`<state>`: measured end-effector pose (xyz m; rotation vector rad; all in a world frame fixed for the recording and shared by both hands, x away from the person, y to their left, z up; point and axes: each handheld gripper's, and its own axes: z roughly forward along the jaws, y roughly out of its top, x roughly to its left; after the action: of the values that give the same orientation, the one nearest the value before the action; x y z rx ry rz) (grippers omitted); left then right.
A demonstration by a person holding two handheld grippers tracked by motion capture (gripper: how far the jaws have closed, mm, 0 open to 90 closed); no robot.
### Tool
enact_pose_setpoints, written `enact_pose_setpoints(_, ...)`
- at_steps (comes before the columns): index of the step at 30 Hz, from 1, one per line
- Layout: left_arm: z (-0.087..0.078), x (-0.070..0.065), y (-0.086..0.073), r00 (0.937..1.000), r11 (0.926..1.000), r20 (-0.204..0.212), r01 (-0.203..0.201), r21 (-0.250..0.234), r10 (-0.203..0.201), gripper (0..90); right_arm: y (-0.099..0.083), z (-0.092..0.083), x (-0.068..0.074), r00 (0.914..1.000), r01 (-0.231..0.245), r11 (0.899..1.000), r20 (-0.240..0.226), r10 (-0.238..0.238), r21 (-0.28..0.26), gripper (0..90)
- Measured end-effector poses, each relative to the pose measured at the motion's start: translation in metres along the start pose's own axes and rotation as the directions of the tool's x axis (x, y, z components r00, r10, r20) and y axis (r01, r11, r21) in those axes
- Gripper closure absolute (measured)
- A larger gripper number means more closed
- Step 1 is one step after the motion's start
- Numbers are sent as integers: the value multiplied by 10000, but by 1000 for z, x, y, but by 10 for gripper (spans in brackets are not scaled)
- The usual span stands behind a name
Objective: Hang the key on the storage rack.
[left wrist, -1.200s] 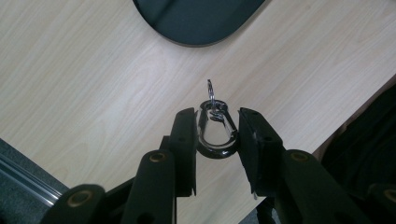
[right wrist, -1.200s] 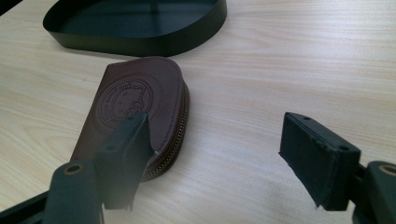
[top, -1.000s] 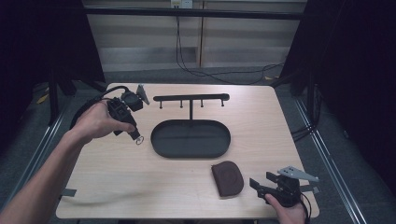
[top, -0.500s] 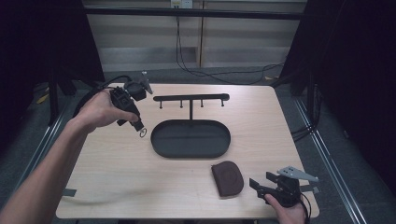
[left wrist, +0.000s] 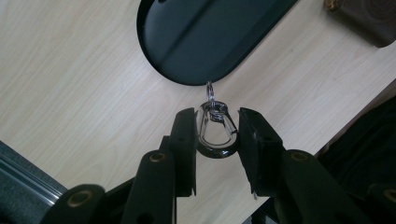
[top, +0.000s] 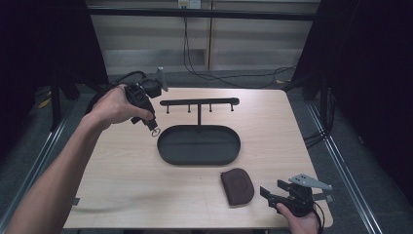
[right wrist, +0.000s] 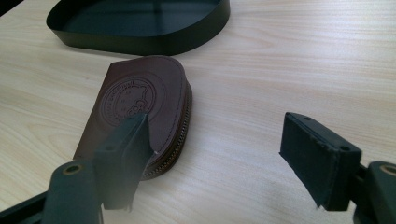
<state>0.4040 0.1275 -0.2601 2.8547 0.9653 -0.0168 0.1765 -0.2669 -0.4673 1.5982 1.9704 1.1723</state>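
Far left of the high view: a bare forearm and hand raised over the pale wooden table (top: 122, 170), carrying the left gripper (top: 152, 126) tilted down toward the table's left half. Clamped between its two black jaws, a small silver metal snap hook (left wrist: 215, 130), pinched by its sides, its little split ring (left wrist: 210, 89) poking forward past the jaw tips. Seen in the high view as a small ring-shaped glint (top: 155, 131) hanging clear above the wood, just off the upper left rim of the black oval metal tray (top: 168, 156). In the left gripper view, the same tray's rounded end (left wrist: 187, 74) just beyond the hook, lower down on the table, not touching it. Rising from the tray's far edge, a thin black post topped by a horizontal black bar with short pegs (top: 199, 102). Further right, near the front edge, a brown leather half-round zip pouch with an embossed round emblem (top: 237, 186), flat on the wood, apart from the tray. At far right, by the table's front right corner, the right gripper (top: 272, 194) held low in a hand, jaws spread wide and gripping nothing. In the right gripper view, the pouch (right wrist: 140, 112) just ahead of the left jaw, bare wood between the jaws.
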Motion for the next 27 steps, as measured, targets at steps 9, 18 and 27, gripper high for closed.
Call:
enact_pose_setpoints(9,-9,0,12,10000,10000,-18,31,-69,-31,682,0,0,0,10000,-25,10000,-32,25,10,243)
enact_pose_setpoints(18,-13,0,24,9999,9998,107,-27,-206,29,682,0,0,-1,10000,-28,10000,-61,28,11,243)
enact_pose_setpoints(27,-17,4,36,9999,9997,167,-3,-256,7,682,0,1,-1,10000,-23,10000,-87,24,43,242)
